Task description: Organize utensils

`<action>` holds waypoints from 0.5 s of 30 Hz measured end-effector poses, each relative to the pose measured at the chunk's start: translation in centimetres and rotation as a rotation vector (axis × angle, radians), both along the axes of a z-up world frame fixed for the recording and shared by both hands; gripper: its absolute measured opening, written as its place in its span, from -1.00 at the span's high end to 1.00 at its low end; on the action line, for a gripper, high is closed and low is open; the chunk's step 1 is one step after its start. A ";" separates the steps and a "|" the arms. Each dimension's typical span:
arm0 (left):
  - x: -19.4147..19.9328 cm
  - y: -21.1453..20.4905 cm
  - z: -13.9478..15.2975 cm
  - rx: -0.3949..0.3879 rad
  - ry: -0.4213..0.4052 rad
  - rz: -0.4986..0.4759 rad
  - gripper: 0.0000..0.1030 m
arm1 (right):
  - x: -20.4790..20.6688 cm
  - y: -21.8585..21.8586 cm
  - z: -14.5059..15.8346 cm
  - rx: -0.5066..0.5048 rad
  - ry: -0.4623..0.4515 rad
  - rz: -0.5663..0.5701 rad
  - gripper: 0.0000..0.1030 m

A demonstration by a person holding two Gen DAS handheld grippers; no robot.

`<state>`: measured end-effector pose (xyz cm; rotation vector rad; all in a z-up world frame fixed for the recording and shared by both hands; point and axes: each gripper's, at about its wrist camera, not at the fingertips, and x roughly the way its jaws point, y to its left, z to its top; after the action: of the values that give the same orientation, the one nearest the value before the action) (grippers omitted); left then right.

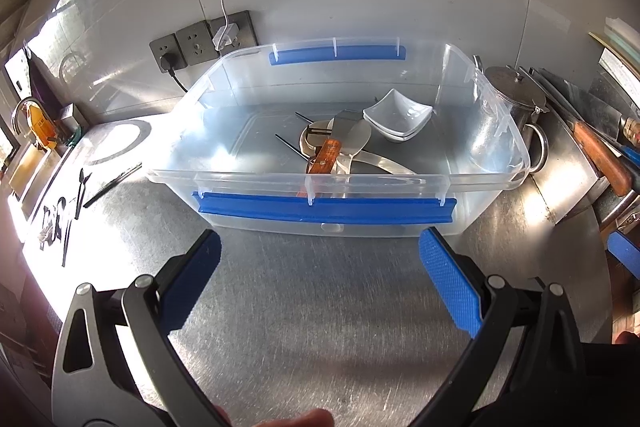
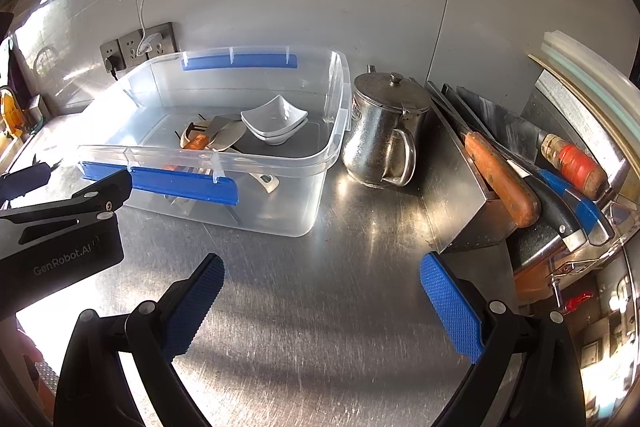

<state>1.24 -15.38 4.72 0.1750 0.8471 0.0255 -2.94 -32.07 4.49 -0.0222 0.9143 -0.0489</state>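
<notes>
Nearest us, our left gripper (image 1: 320,259) hangs over the bare steel table (image 1: 320,327) with its blue pads wide apart and nothing between them. Our right gripper (image 2: 322,279) does the same on its side, jaws spread and empty, and the left gripper's black body shows at its 9 o'clock. Just beyond the left gripper, at 12 o'clock, sits the clear bin (image 1: 496,131) with blue latches on its near and far rims. Inside it, toward the middle, we see a heap of utensils (image 1: 340,147): a wooden-handled tool, steel spoons or ladles lying across each other, and thin dark sticks beneath. Behind them, toward the bin's far right corner, two white square bowls (image 1: 398,113) are stacked. Out at 9 o'clock on the table, in glare, a few more dark utensils (image 1: 80,187) lie loose. Right of the bin, at 1 o'clock from the right gripper, a lidded steel pot (image 2: 380,131) stands just beside the bin wall. At 2 o'clock, a steel holder (image 2: 460,199) carries knives (image 2: 500,179) with wooden, black and blue handles. Farthest back, wall sockets (image 1: 200,45) hold a black plug and a white charger.
</notes>
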 end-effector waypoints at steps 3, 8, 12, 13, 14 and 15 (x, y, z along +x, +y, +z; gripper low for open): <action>-0.1 0.1 0.0 -0.002 -0.001 0.002 -0.85 | 0.0 0.1 0.1 0.010 -0.005 0.004 -0.90; -0.2 0.5 0.2 -0.008 -0.008 0.007 -0.85 | 0.0 0.4 0.1 0.016 -0.006 0.013 -0.90; -0.7 0.8 0.7 -0.027 -0.046 -0.008 -0.85 | -0.1 0.6 0.2 0.030 -0.012 0.023 -0.89; -0.7 0.8 0.7 -0.028 -0.049 -0.009 -0.85 | -0.2 0.7 0.2 0.027 -0.014 0.020 -0.89; -0.7 0.8 0.8 -0.031 -0.050 -0.011 -0.85 | -0.2 0.7 0.2 0.029 -0.015 0.019 -0.89; -0.8 0.9 0.8 -0.029 -0.052 -0.009 -0.85 | -0.2 0.7 0.3 0.034 -0.016 0.021 -0.89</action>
<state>0.47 -14.52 5.52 0.1506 0.7945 0.0098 -3.10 -31.37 4.75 0.0006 0.8989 -0.0143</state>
